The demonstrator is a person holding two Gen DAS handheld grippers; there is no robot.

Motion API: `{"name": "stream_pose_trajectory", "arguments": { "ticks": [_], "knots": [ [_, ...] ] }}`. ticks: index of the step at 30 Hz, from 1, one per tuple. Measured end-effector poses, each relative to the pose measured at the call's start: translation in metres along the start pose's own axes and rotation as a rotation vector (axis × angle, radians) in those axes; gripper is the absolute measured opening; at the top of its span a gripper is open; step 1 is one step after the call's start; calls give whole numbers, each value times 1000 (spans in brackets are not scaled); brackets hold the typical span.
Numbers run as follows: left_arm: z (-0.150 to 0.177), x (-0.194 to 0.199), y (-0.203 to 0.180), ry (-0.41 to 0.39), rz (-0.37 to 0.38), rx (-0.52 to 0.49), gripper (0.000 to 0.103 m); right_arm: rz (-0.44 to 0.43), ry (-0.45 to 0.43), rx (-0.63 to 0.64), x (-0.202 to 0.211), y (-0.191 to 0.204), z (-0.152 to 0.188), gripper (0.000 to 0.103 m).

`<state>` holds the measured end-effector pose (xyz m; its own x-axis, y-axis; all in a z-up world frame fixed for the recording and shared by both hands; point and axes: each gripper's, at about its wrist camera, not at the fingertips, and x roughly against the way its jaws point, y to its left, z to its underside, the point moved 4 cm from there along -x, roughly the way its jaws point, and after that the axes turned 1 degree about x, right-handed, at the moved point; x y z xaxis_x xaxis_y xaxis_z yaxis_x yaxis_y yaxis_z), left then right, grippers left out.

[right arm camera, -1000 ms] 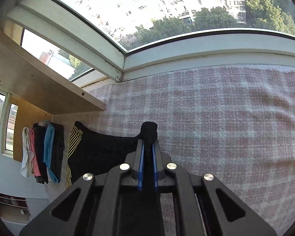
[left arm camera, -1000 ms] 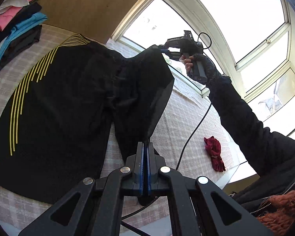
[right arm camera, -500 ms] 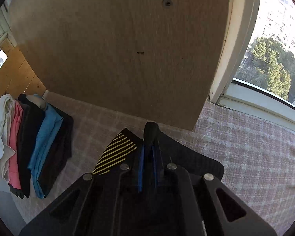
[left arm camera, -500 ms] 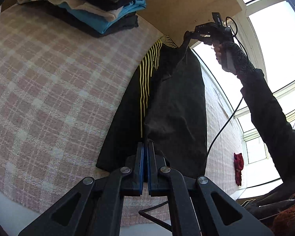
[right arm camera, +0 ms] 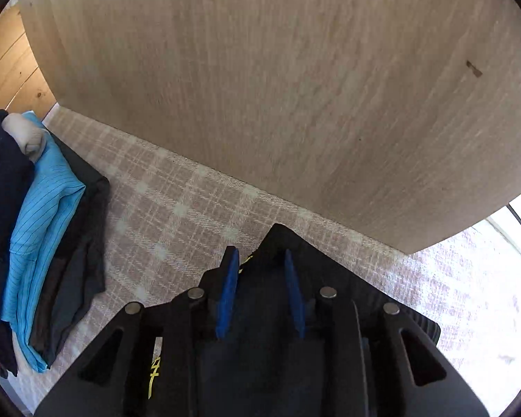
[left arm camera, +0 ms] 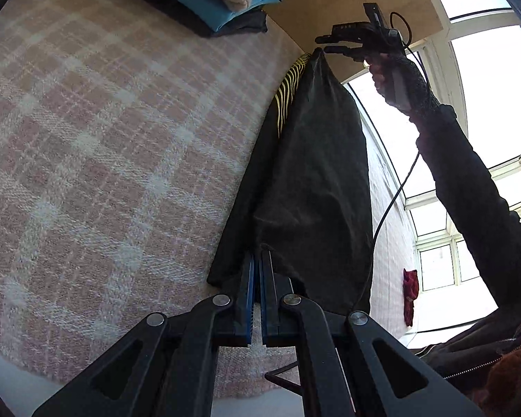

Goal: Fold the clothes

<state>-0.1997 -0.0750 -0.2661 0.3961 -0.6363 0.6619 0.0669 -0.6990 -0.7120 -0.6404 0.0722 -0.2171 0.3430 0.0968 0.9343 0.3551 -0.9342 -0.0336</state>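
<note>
Black thin-fabric garment with yellow stripes [left arm camera: 309, 173] now lies doubled over on the pink-and-white plaid cloth-covered surface [left arm camera: 104, 139], one half laid onto the other, yellow stripes only peeking out at the far left edge. A second ago it was spread wide with the stripes fully showing and the right half lifted in the air; both corners have since swung across to the left, so the lengthwise fold looks essentially made. Left hand-held gripper [left arm camera: 257, 271] is clamped on the near corner, blue pads nearly together with fabric between them. Right hand-held gripper [right arm camera: 260, 278] was pinched on the far corner half a second ago; now its jaws stand apart over the fabric, corner released near the wooden panel [right arm camera: 295, 87]. My read: far end is set down, near end not yet let go. Stack of folded clothes, blue, black, cream [right arm camera: 41, 243], sits well apart to the left. Crumpled red cloth [left arm camera: 410, 295] far right.
</note>
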Motion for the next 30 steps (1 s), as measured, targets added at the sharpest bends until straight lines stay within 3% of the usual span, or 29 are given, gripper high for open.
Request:
{"name": "stream_pose_trajectory", "arguments": {
  "ticks": [6, 12, 16, 20, 26, 30],
  "knots": [
    [-3, 5, -1, -11, -12, -17, 2, -107, -41, 34, 42, 0, 13, 30],
    [-1, 10, 1, -18, -23, -18, 2, -160, 52, 144, 36, 33, 93, 30],
    [2, 11, -3, -17, -25, -23, 2, -145, 49, 193, 24, 56, 124, 30],
    [8, 13, -4, -9, -31, -29, 2, -167, 70, 202, 18, 72, 133, 30],
    [-3, 31, 4, -41, -96, -16, 3, -130, 72, 269, 20, 87, 137, 30],
    [-13, 43, -15, -49, -95, -95, 3, -152, 52, 238, 32, 84, 143, 30]
  ]
}}
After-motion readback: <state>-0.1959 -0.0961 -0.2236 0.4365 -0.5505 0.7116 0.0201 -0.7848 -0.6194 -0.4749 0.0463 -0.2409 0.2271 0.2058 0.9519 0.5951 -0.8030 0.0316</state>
